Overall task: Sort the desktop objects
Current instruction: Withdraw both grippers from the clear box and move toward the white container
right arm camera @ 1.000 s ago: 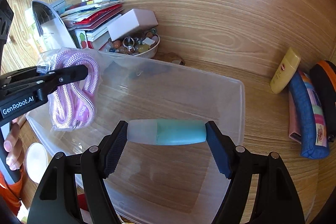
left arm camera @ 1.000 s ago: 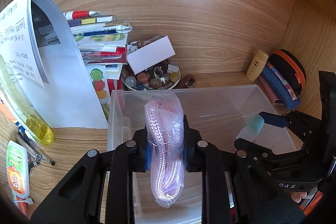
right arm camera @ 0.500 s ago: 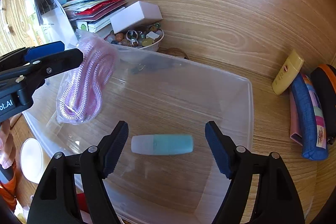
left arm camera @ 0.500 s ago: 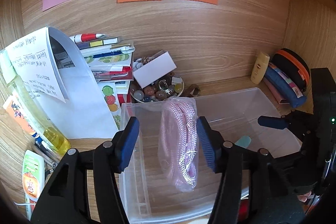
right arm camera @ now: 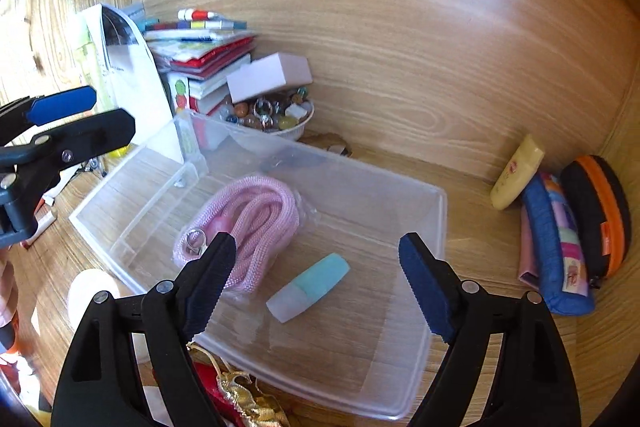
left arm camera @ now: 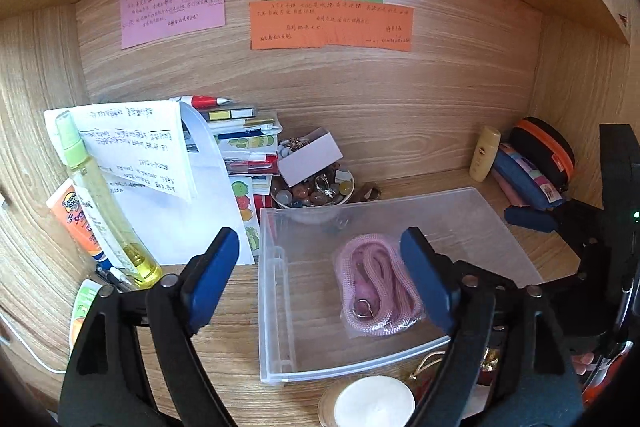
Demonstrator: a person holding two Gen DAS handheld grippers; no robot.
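A clear plastic bin (left arm camera: 280, 307) (right arm camera: 436, 227) sits on the wooden desk. A bagged pink rope (left arm camera: 374, 287) (right arm camera: 248, 219) lies inside it. A teal and white tube (right arm camera: 308, 287) lies beside the rope in the bin; it is hidden in the left wrist view. My left gripper (left arm camera: 320, 275) is open and empty above the bin's near left part. My right gripper (right arm camera: 312, 283) is open and empty above the tube. Each gripper shows at the edge of the other's view.
A bowl of beads (left arm camera: 316, 187) (right arm camera: 272, 119) with a white box (right arm camera: 270, 77) stands behind the bin, next to stacked books (right arm camera: 204, 47). A yellow spray bottle (left arm camera: 104, 203) and papers (left arm camera: 136, 143) are left. Pouches (right arm camera: 560, 239) and a yellow tube (right arm camera: 516, 171) are right. A white round lid (left arm camera: 374, 403) lies in front.
Both grippers opened. The pink rope and the teal tube dropped from the jaws into the bin. Both grippers then drew back and up from the bin.
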